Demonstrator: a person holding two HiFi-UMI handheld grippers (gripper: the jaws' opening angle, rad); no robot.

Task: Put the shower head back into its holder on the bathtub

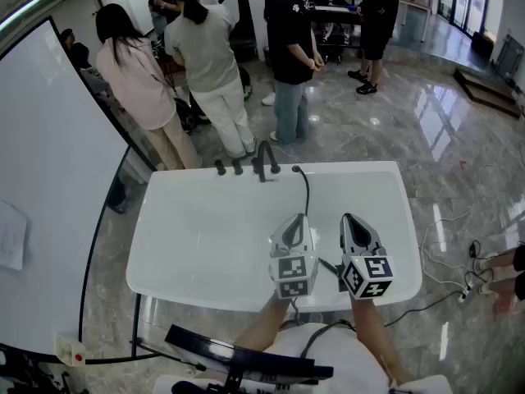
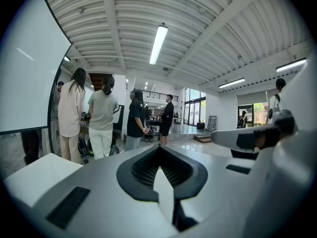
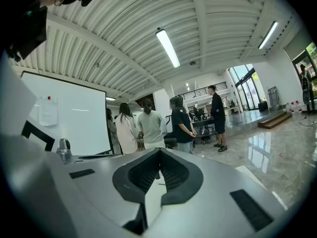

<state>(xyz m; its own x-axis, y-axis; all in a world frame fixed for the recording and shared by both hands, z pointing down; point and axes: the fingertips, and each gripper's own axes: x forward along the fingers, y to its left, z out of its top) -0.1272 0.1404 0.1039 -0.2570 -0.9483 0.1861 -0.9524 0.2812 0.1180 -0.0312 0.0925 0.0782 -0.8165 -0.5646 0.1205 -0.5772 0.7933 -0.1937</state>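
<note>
Head view: the left gripper (image 1: 301,217) and the right gripper (image 1: 348,217) sit side by side over the near half of the white bathtub (image 1: 189,245), jaw tips aimed at its far rim; each pair of jaws is drawn together at the tips with nothing clamped between them. A thin black hose (image 1: 307,194) runs from just ahead of the left jaw tips up to a black fitting (image 1: 295,169) on the far rim; the black taps (image 1: 264,161) stand just left of that fitting. The shower head itself cannot be singled out; only its hose is legible, ahead of and close to the left jaws. Several people (image 1: 205,64) stand well beyond the far rim; a white screen (image 1: 49,179) stands far to the left of both jaws.

Left gripper view: the jaws are clenched, tips meeting on the centreline, holding nothing; the people stand beyond the tips, left of centre.

Right gripper view: the jaws are likewise clenched and empty; the people stand straight beyond the tips, the screen to their left.
</note>
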